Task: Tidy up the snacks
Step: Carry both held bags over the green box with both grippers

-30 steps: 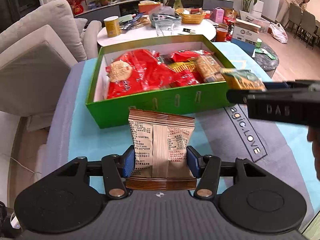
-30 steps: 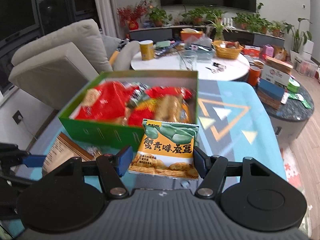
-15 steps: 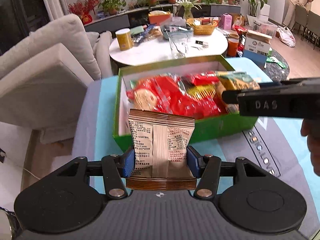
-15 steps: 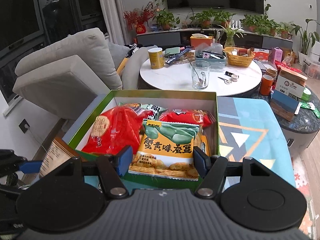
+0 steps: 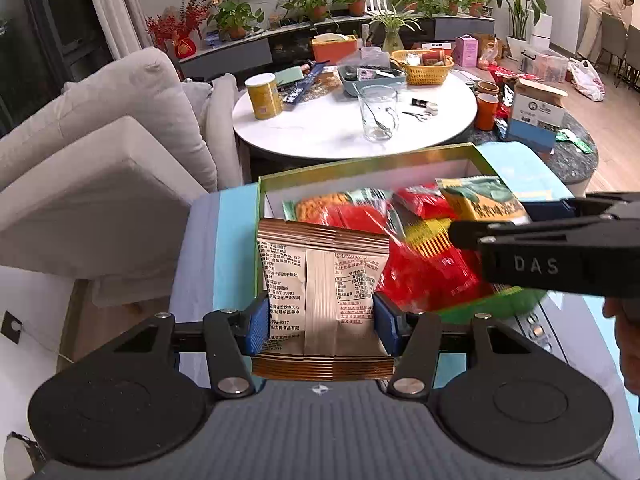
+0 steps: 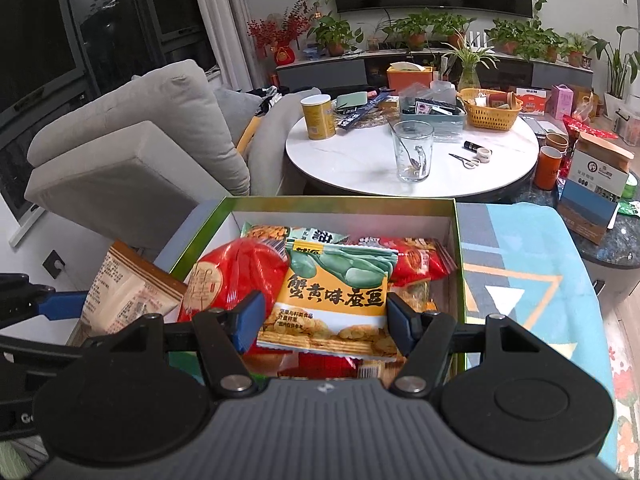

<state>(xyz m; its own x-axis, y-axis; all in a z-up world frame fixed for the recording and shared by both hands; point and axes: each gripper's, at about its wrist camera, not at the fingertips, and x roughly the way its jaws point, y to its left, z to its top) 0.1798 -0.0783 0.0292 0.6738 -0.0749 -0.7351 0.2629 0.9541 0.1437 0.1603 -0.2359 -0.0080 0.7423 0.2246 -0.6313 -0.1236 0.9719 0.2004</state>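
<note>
The green box (image 6: 460, 264) sits open on a blue patterned cloth (image 6: 532, 264). It is full of snack bags, mostly red packs (image 6: 236, 276). Behind the box is a round white table (image 6: 360, 168) with a glass cup (image 6: 412, 156), a yellow can (image 6: 318, 117) and a yellow basket (image 6: 490, 114). A grey sofa (image 6: 132, 152) is on the left.

The left gripper (image 5: 320, 322) has its blue pads pressed on a tan snack bag (image 5: 320, 288). The bag stands upright, long side up and down, its printed back to the camera, over the box's near left corner.

The right gripper (image 6: 324, 322) is clamped on a yellow and green bean snack bag (image 6: 332, 296). That bag is upright too, front to the camera, held above the packs in the box.
</note>
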